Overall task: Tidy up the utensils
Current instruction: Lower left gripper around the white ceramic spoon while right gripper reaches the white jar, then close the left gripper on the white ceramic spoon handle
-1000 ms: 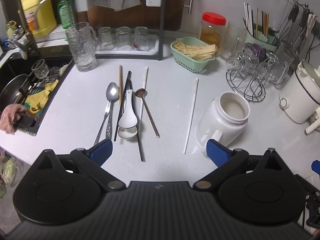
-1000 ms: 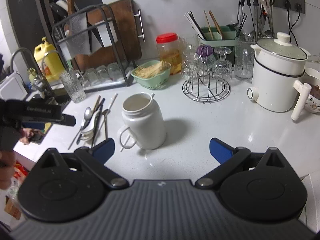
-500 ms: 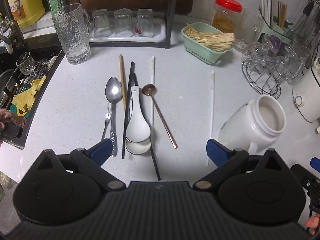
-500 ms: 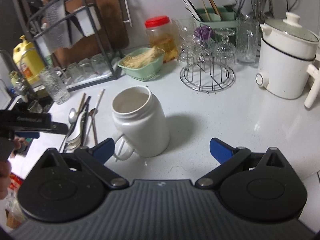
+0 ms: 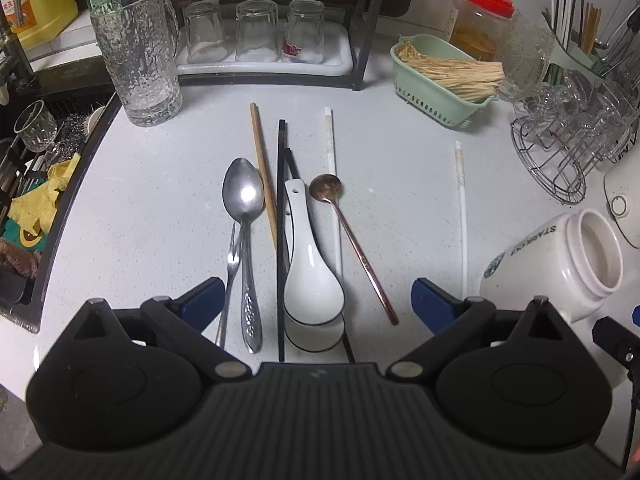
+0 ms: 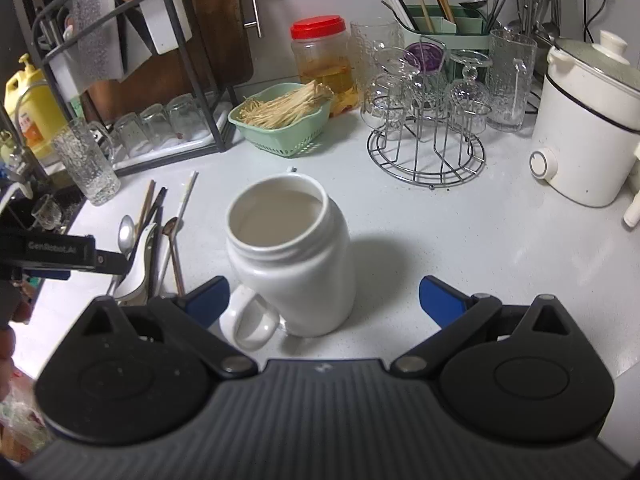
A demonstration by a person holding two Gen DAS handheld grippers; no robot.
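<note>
- A crowded kitchen: a white speckled countertop (image 5: 160, 216) runs from the sink (image 5: 24, 184) at its left edge to a white electric cooker (image 6: 588, 120) near its right edge, with a dish rack (image 5: 360, 40) of upturned glasses along the back wall.
- A white mug-jar (image 6: 292, 256) stands toward the right front of the countertop, mouth open and apparently with nothing in it, handle facing the right gripper (image 6: 324, 296); it looks like the holder the utensils are meant for.
- The right gripper hangs spread wide just in front of the mug-jar, grasping nothing.
- The left gripper (image 5: 316, 300) is likewise released and spread, poised over the near ends of the utensils, touching none as far as I can tell.
- The utensils lie in a loose row near the middle of the countertop, handles roughly parallel: two stacked white ceramic spoons (image 5: 310, 276), a steel spoon (image 5: 244, 208), a small fork (image 5: 231, 272), a copper spoon (image 5: 340, 220), black chopsticks (image 5: 281, 216), a wooden chopstick (image 5: 262, 168) and a white chopstick (image 5: 330, 148).
- A second white chopstick (image 5: 461, 208) lies apart, between the row and the mug-jar.
- Progress, as I judge it: nothing is gathered yet; every piece is left to pick up and put away.
</note>
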